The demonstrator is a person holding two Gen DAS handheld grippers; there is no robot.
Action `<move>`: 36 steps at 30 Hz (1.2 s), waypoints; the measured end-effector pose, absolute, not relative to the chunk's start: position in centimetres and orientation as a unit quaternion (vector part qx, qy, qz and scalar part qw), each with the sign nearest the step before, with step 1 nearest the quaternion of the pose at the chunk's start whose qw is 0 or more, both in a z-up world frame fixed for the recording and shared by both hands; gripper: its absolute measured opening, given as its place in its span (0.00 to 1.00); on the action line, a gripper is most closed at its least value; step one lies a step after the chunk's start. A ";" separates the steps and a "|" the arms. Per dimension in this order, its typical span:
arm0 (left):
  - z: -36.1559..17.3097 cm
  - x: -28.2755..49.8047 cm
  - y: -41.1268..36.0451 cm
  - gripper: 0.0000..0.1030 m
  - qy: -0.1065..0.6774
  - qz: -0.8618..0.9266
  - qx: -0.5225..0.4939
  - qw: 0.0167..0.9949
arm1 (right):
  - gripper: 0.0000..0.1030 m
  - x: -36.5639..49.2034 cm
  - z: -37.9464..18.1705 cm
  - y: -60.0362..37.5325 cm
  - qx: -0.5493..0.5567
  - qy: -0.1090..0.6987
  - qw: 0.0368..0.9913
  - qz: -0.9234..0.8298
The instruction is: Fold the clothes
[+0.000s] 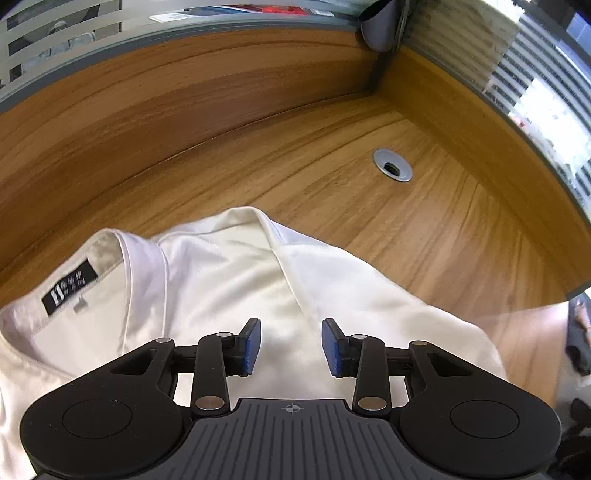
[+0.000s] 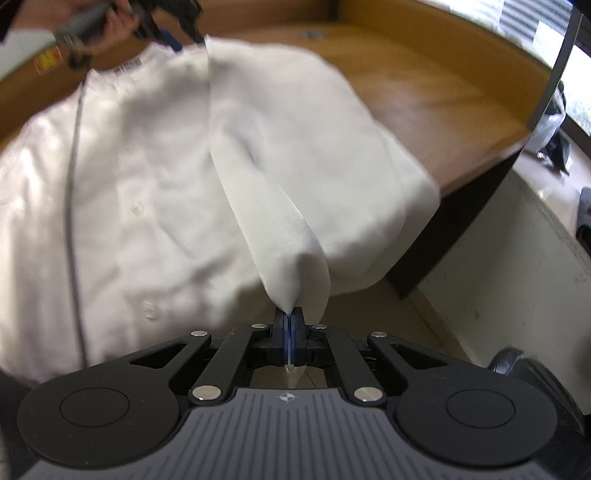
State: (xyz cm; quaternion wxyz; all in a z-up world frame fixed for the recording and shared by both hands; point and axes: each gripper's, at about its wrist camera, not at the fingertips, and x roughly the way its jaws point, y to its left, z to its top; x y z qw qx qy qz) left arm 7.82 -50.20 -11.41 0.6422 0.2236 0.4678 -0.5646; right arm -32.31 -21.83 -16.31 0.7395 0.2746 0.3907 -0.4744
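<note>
A white button-up shirt (image 1: 221, 277) lies spread on the wooden desk (image 1: 258, 147), its collar and black neck label (image 1: 70, 286) at the left of the left wrist view. My left gripper (image 1: 291, 345) is open just over the shirt's shoulder area, and nothing is pinched between its blue pads (image 1: 252, 345). In the right wrist view the shirt (image 2: 147, 166) shows its button placket, and one side is folded over into a raised ridge. My right gripper (image 2: 289, 321) is shut on the near end of that ridge, lifting the cloth into a peak. A hand (image 2: 110, 22) holds the other gripper at the collar.
A metal cable grommet (image 1: 392, 165) sits in the desk beyond the shirt. Wooden partition walls (image 1: 184, 85) with striped glass close the back and right sides. The desk's front corner (image 2: 461, 206) drops off at the right, with the floor and dark objects below.
</note>
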 end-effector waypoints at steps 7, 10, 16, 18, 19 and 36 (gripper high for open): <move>-12.0 6.5 -48.9 0.43 0.507 -0.555 0.194 0.631 | 0.01 -32.3 -9.6 -20.4 0.238 0.372 0.768 -0.464; -12.5 5.7 -48.6 0.44 0.523 -0.551 0.187 0.623 | 0.01 -31.9 -7.6 -20.6 0.221 0.369 0.774 -0.466; -13.2 5.3 -49.1 0.43 0.526 -0.540 0.177 0.633 | 0.01 -30.5 -4.7 -20.5 0.186 0.375 0.788 -0.452; -13.3 5.5 -49.7 0.42 0.514 -0.538 0.178 0.644 | 0.01 -29.8 -4.2 -20.4 0.174 0.384 0.794 -0.437; -13.3 5.7 -50.0 0.40 0.508 -0.536 0.179 0.650 | 0.01 -29.5 -4.1 -20.2 0.168 0.391 0.797 -0.429; -15.0 10.2 -53.4 0.26 0.519 -0.508 0.123 0.676 | 0.03 -26.3 -4.5 -19.8 0.128 0.422 0.874 -0.206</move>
